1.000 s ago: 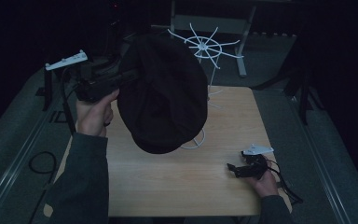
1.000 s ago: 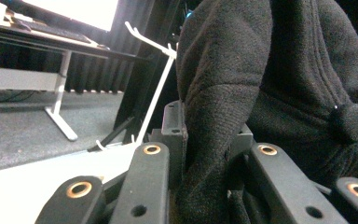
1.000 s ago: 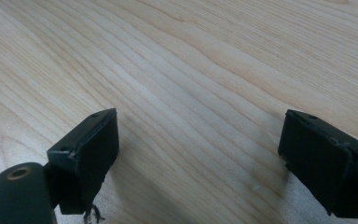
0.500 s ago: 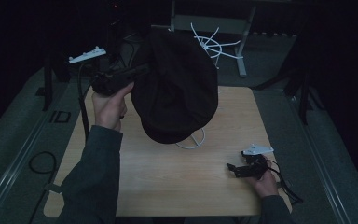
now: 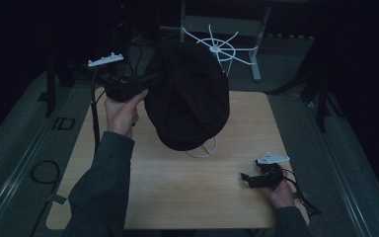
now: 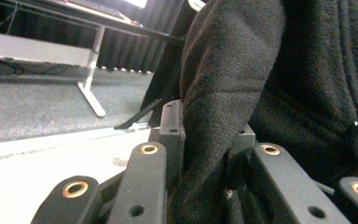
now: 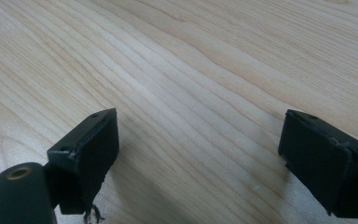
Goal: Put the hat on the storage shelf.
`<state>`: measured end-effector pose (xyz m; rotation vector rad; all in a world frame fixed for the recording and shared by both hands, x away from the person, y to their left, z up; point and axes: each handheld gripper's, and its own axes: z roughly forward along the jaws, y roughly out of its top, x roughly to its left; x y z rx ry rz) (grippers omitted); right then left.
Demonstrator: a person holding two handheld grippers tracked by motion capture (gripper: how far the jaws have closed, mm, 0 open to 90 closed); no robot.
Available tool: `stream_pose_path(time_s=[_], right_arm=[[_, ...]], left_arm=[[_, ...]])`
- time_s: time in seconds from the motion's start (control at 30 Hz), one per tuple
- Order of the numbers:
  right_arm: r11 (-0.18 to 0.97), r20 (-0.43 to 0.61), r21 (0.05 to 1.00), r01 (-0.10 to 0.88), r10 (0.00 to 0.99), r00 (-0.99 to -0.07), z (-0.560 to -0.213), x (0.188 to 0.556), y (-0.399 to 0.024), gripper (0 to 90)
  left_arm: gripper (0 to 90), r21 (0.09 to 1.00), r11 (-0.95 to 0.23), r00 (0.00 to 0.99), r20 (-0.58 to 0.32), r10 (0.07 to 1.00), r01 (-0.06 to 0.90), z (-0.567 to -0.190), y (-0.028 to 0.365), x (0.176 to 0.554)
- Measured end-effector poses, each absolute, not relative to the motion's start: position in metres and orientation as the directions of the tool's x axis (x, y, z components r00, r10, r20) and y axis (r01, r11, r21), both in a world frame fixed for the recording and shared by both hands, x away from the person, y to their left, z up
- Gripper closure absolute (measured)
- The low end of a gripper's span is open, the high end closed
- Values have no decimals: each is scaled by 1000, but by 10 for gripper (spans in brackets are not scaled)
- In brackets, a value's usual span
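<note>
left gripper (image 5: 150, 81) holds a black, fleecy fabric garment (image 5: 187, 96) up above the pale wooden tabletop (image 5: 168, 192).

seen along the left gripper (image 6: 205, 144), its black jaws are clenched on a thick fold of the garment (image 6: 270, 70), which hangs in a dark rounded bundle over the far middle of the tabletop, in front of a white spoked rack (image 5: 219, 48). a thin white loop (image 5: 202, 150) lies on the wood just beneath the bundle. the right gripper (image 5: 250, 178) rests low near the tabletop's front right corner, and in its own view (image 7: 198, 154) the jaws stand wide apart, released, with bare wood between them.
</note>
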<state>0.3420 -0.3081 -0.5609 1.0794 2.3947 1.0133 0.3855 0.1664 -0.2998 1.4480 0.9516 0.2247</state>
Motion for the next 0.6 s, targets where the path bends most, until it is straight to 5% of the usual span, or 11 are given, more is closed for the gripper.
stream_pose_path(time_s=[0.6], right_arm=[[461,-4,719,520,751,-660,-561,342,-308,121]], left_arm=[[651,898,120,631,-387,672,423,-307,160,391]])
